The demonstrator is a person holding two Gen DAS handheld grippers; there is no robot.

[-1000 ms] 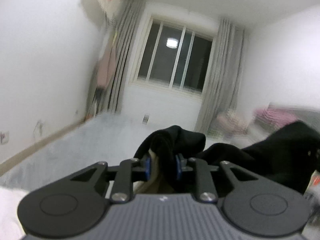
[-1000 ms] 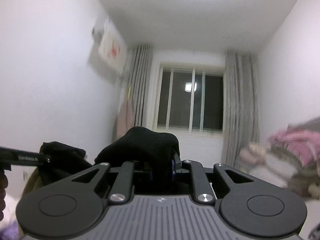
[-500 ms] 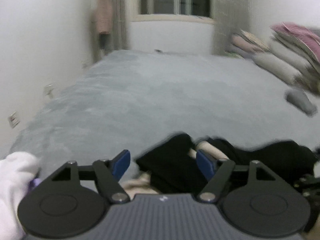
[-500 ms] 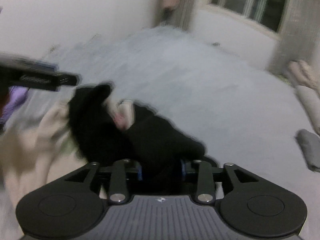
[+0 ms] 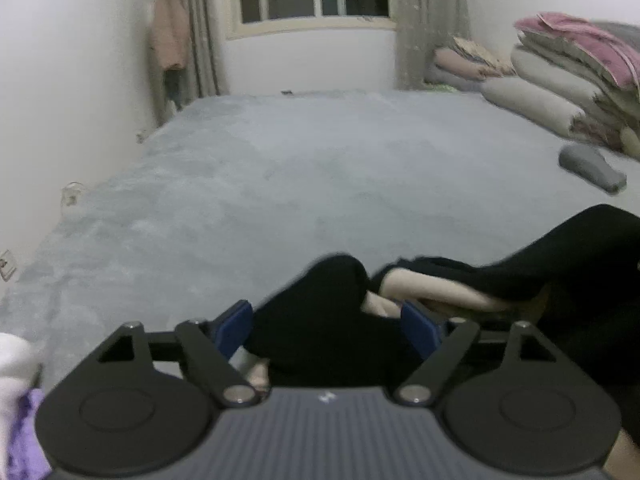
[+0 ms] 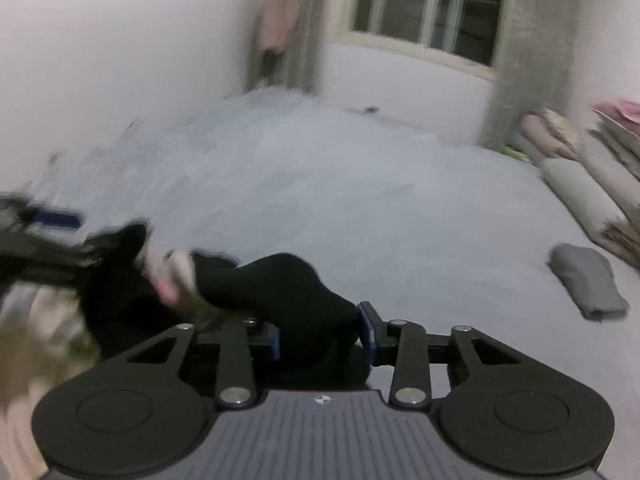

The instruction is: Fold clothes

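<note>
Both the left gripper [image 5: 327, 322] and right gripper [image 6: 322, 330] gape apart around a black garment [image 5: 328, 320] on a grey bed [image 5: 300, 184]; stacked quilts [image 5: 568, 76] line the right wall.

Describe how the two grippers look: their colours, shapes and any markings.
Both are alike. The left gripper has a grey ribbed body with a small white logo, two round black discs, black linkage arms with silver pivot screws, and blue pads on its fingers. The right gripper shows the same build and blue pads.
</note>
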